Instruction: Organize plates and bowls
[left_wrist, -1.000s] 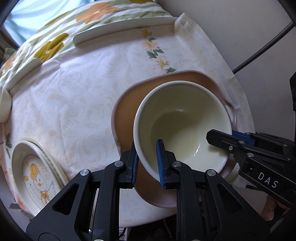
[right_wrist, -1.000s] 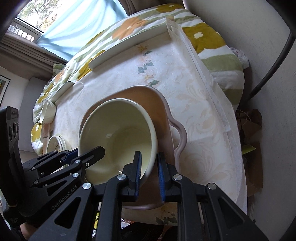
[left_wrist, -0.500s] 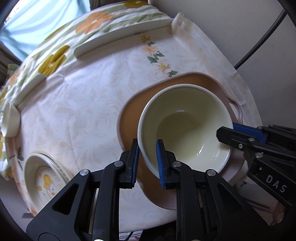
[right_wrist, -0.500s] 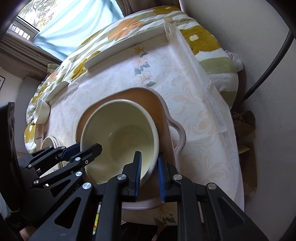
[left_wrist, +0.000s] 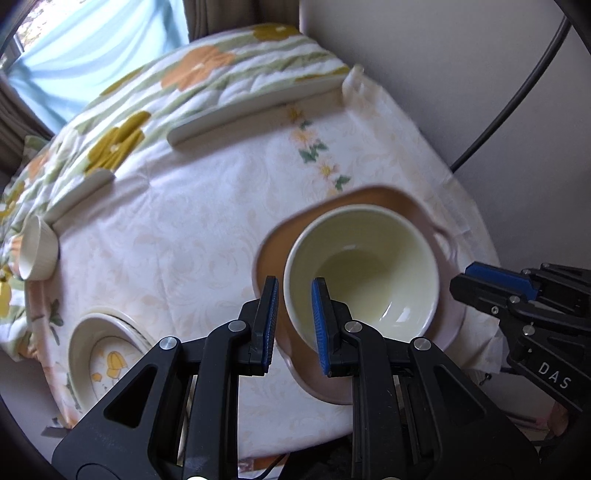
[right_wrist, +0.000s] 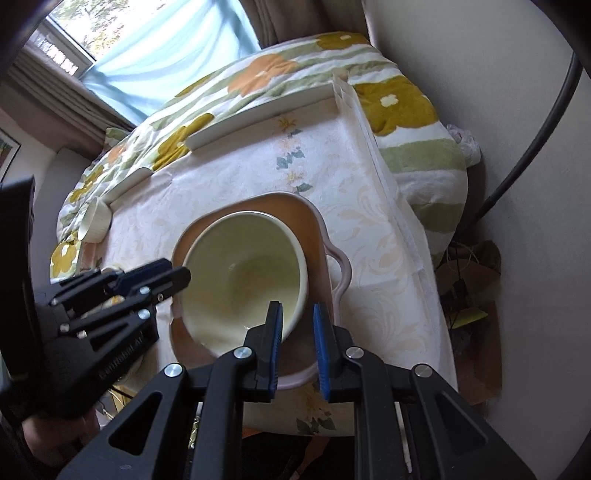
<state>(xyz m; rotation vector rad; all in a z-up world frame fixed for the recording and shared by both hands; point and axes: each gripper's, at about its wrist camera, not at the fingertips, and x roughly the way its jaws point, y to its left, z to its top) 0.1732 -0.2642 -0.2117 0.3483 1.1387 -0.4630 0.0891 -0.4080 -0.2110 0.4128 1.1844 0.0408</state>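
A pale yellow bowl (left_wrist: 364, 266) sits in a brown dish with pink handles (left_wrist: 388, 199) near the table's right front corner; both show in the right wrist view, the bowl (right_wrist: 243, 280) and the dish (right_wrist: 306, 229). My left gripper (left_wrist: 293, 295) is open, its jaws straddling the bowl's near-left rim without gripping. My right gripper (right_wrist: 297, 321) is open at the bowl's near-right rim. The right gripper also shows in the left wrist view (left_wrist: 480, 280). The left gripper also shows in the right wrist view (right_wrist: 173, 275).
A stack of plates with a cartoon print (left_wrist: 103, 354) lies at the front left. A small white ribbed cup (left_wrist: 37, 247) sits at the left edge. The floral tablecloth (left_wrist: 192, 221) covers the table; a wall and black cable (left_wrist: 517, 88) stand at the right.
Both grippers have opened and let go of the bowl's rim. The bowl now rests in the brown dish. Both cameras have pulled back a little.
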